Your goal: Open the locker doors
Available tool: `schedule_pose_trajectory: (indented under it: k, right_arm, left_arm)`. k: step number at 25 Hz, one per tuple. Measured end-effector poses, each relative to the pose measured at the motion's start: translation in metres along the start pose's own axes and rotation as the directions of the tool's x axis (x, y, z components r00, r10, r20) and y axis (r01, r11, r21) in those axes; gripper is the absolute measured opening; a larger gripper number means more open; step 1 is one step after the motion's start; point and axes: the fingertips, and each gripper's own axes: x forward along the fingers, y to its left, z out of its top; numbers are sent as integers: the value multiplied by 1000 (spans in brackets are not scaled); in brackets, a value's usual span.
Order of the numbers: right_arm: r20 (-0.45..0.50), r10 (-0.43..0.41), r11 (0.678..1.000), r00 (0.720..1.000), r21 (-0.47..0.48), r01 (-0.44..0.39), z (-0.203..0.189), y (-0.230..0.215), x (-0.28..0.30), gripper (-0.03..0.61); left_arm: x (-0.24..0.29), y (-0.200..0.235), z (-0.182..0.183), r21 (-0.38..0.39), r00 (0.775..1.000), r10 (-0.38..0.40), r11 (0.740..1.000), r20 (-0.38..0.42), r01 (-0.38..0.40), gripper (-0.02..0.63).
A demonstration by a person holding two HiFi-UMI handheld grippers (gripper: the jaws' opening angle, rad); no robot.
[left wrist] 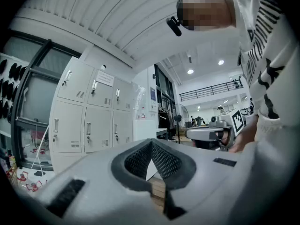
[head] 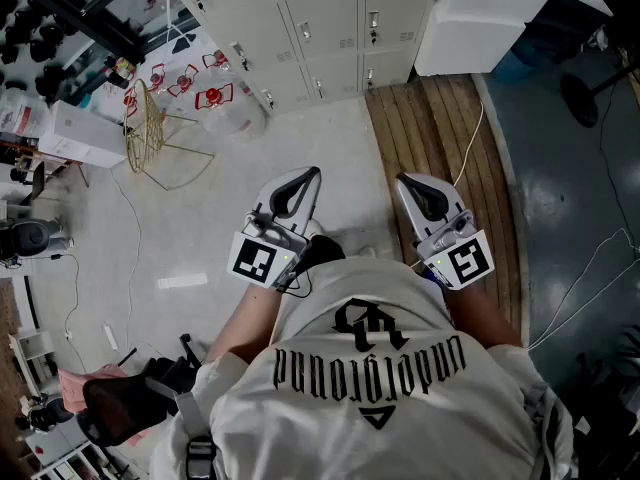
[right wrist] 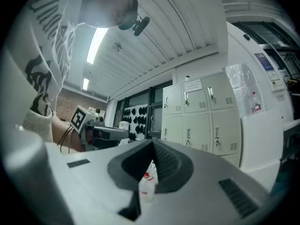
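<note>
The grey locker bank (head: 320,28) stands at the far side of the room, all doors closed; it also shows in the left gripper view (left wrist: 89,121) and the right gripper view (right wrist: 201,121). I hold both grippers close to my chest, well short of the lockers and pointing toward them. My left gripper (head: 305,175) (left wrist: 151,144) has its jaws together with nothing between them. Beside it, my right gripper (head: 405,181) (right wrist: 153,143) is shut too and holds nothing. Each gripper view catches the other gripper off to one side.
A gold wire stand (head: 150,133), clear jugs with red labels (head: 205,98) and a white box (head: 80,133) sit left of the lockers. A large white unit (head: 480,18) stands at the right. A cable (head: 470,138) crosses the wooden floor strip (head: 440,118). A black chair (head: 120,408) is behind me.
</note>
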Motion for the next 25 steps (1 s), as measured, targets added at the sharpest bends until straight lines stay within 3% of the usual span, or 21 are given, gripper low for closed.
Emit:
schedule_pose_trajectory:
  k: [10,21,25]
  right_arm:
    - [6,1,1000,1000,-7,-1,5,6,-16,5]
    - [-19,-16,1000,1000,-5,16,5,13,-26,6]
    - [-24,-32,999,999,-8,32,5,11,-31,6]
  left_arm:
    - [-7,-19,0,18,999,4,1000,-40,-3,6]
    - [-5,-29,7,25,999,-36,999,16,36,6]
    - [0,-30,5,22,999,-38,999,-17,38,6]
